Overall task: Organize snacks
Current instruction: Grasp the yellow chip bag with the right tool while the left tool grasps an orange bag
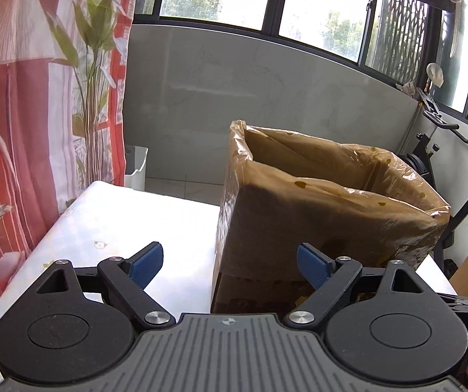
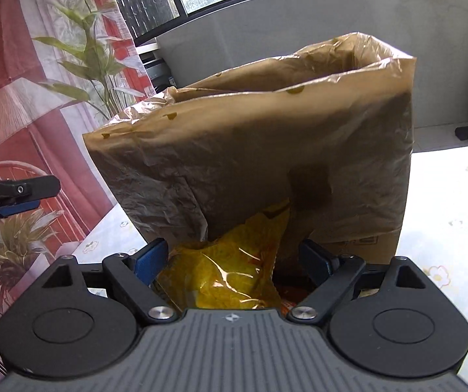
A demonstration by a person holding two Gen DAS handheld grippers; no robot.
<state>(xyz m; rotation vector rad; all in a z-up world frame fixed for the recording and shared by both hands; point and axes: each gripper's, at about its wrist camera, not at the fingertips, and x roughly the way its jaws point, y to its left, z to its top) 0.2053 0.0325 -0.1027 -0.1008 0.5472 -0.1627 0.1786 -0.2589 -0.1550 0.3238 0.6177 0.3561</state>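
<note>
Both jaws stand wide, empty; right gripper (image 2: 232, 261) frames the yellow snack bag (image 2: 230, 268) at lower centre, against the lined box (image 2: 266, 150); left gripper (image 1: 229, 263) idle; risk: pads snagging the liner, tipping the box.

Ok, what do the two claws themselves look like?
Both look alike: the left claw and right claw each have blue ribbed pads on black linkage arms with silver pivot screws, two round black housings, and a grey ridged body bearing a small circular mark.
</note>
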